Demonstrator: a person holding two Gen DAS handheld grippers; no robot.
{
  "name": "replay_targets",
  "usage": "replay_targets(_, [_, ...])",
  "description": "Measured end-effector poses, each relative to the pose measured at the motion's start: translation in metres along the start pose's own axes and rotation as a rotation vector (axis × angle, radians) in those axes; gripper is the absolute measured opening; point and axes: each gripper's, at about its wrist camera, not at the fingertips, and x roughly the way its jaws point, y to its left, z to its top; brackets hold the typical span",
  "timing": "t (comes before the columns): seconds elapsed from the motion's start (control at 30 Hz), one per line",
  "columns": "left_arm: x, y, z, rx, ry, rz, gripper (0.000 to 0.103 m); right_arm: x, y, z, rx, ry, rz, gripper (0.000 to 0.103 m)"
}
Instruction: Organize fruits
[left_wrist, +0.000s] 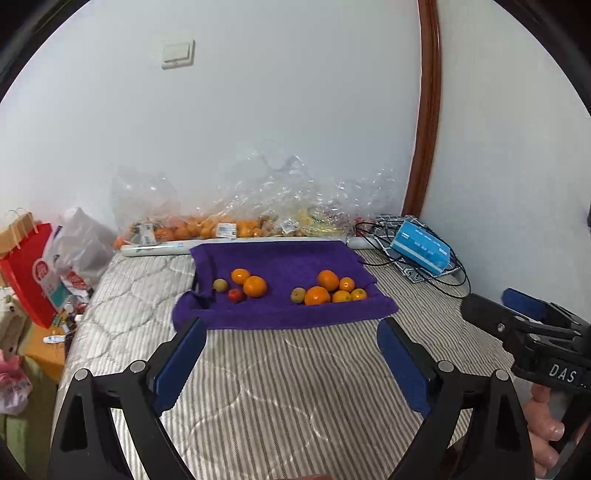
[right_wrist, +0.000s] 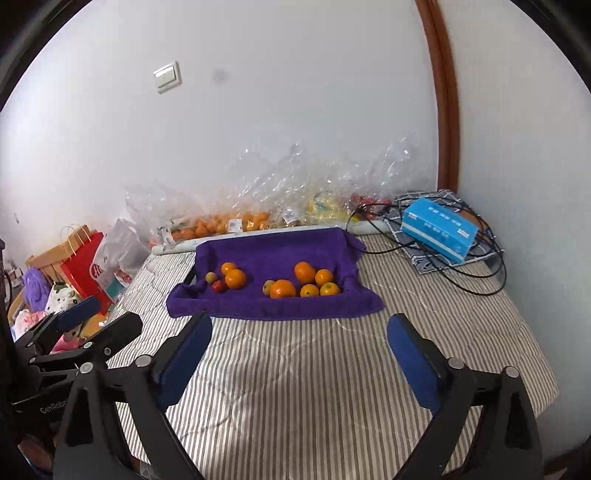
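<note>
A purple towel (left_wrist: 280, 258) (right_wrist: 273, 247) lies spread on the striped mattress (left_wrist: 277, 373). On its left part sit two oranges (left_wrist: 255, 286) (right_wrist: 235, 278), a small greenish fruit (left_wrist: 220, 284) and a small red fruit (left_wrist: 234, 294). Its right part holds several oranges (left_wrist: 317, 295) (right_wrist: 283, 289) and another greenish fruit (left_wrist: 297, 295). My left gripper (left_wrist: 290, 328) (right_wrist: 114, 312) hovers open and empty just short of the towel's near edge. My right gripper (right_wrist: 299, 320) (left_wrist: 487, 301) hangs beside it, open too, nothing between its blue pads (right_wrist: 413, 358).
Clear plastic bags of fruit (left_wrist: 236, 221) line the wall behind the towel, with a white roll (left_wrist: 155, 249) in front of them. A blue tissue box (right_wrist: 439, 229) and black cables (right_wrist: 476, 280) lie at the back right. Red and white shopping bags (left_wrist: 33, 266) stand off the mattress's left edge.
</note>
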Motion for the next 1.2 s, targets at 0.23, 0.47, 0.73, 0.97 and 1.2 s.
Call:
replay_targets(0.23, [-0.022, 0.002, 0.003, -0.035, -0.036, 0.009, 0.094, -0.025, 0.004, -0.006, -0.018, -0.024, -0.027, 0.101])
replay_targets(0.47, [-0.024, 0.008, 0.006, -0.063, -0.024, 0.008, 0.095, -0.033, 0.010, -0.008, -0.049, -0.037, -0.033, 0.101])
replay_targets(0.73, [-0.022, 0.017, 0.007, -0.097, -0.019, 0.017, 0.095, -0.034, 0.015, -0.010, -0.070, -0.046, -0.045, 0.101])
replay_targets(0.97, [-0.021, 0.017, 0.007, -0.094, -0.016, 0.025, 0.095, -0.038, 0.017, -0.010, -0.070, -0.055, -0.035, 0.101])
replay_targets(1.2, [-0.022, 0.014, 0.006, -0.087, -0.017, 0.027, 0.095, -0.038, 0.020, -0.010, -0.078, -0.057, -0.033, 0.101])
